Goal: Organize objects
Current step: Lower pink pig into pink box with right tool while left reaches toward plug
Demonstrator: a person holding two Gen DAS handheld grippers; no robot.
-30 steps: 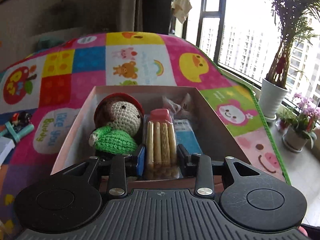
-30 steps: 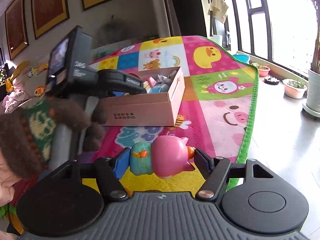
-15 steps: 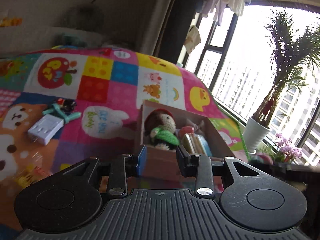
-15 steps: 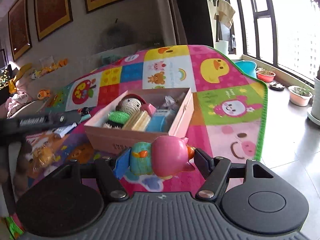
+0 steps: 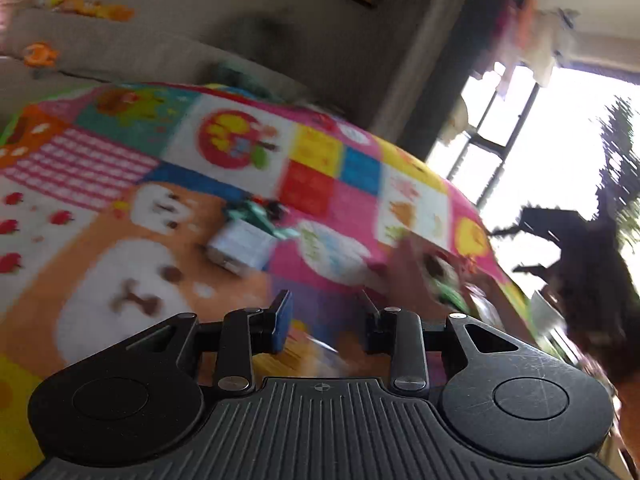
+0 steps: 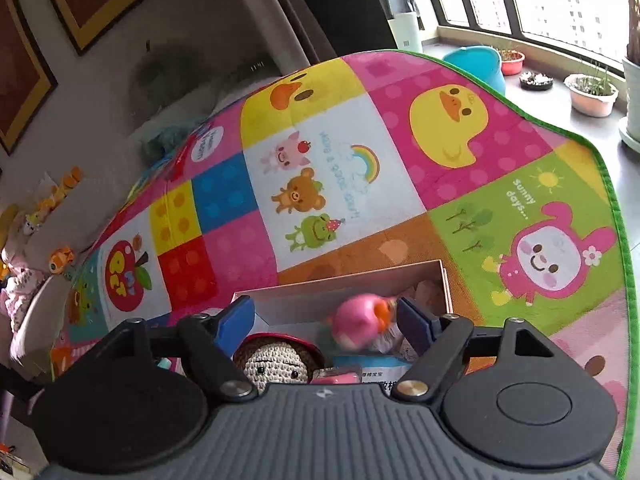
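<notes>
a: right gripper (image 6: 326, 316) status?
b: jaws just opened wide; pink pig toy (image 6: 360, 326) released, now loose over the box (image 6: 344, 286).
a: left gripper (image 5: 326, 320)?
b: narrow, empty, swung away toward the white block (image 5: 240, 246).

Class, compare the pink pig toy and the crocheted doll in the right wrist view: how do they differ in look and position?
The pig toy is smooth, glossy pink; the doll is knitted, beige-faced with a red cap. The pig toy is blurred, between the open pads of the right hand-held gripper; the doll is sharp and lies nearer the camera. Both are within the box.
</notes>
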